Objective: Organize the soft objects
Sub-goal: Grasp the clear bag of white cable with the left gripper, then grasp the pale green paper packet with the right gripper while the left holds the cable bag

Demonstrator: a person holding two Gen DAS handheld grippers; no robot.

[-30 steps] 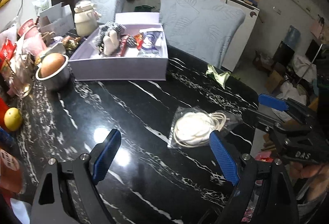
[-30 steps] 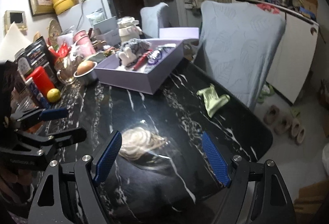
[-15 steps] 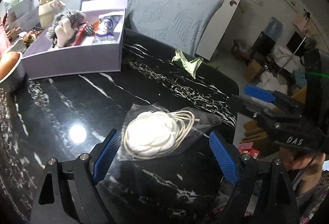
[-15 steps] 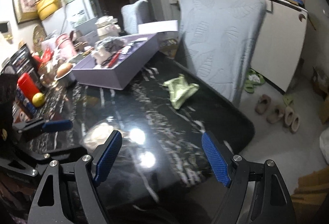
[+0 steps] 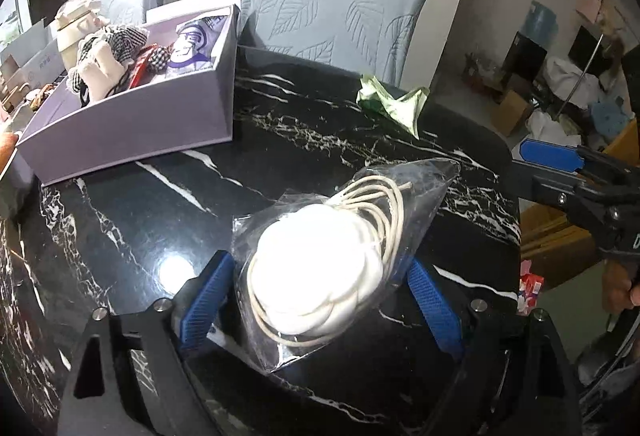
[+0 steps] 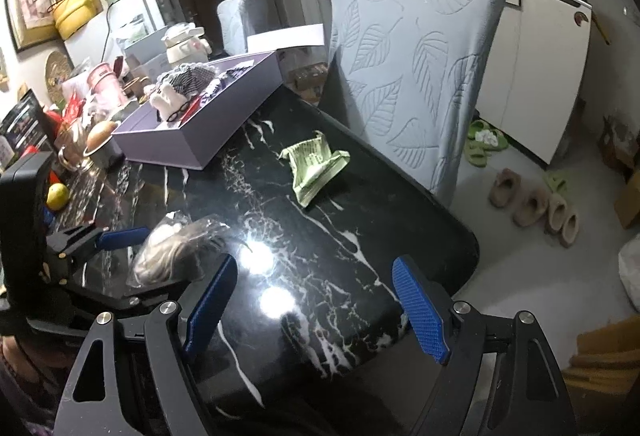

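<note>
A clear bag with white pads and a cord (image 5: 320,268) lies on the black marble table (image 5: 304,124), between the open fingers of my left gripper (image 5: 318,300), which straddles it. The bag also shows in the right wrist view (image 6: 176,248). A crumpled green packet (image 5: 390,102) lies near the far table edge, also in the right wrist view (image 6: 316,164). My right gripper (image 6: 314,310) is open and empty above the table's front right part. A lilac box (image 5: 132,124) holds soft toys and a purple pouch; it shows too in the right wrist view (image 6: 208,132).
A grey leaf-patterned chair (image 6: 416,60) stands behind the table. Jars, a steel bowl, a lemon (image 6: 58,195) and packets crowd the left end. Slippers (image 6: 532,204) lie on the floor to the right.
My left gripper has moved forward and right until its open fingers straddle the bag of pads. My right gripper has swung right, towards the green packet and table edge.
</note>
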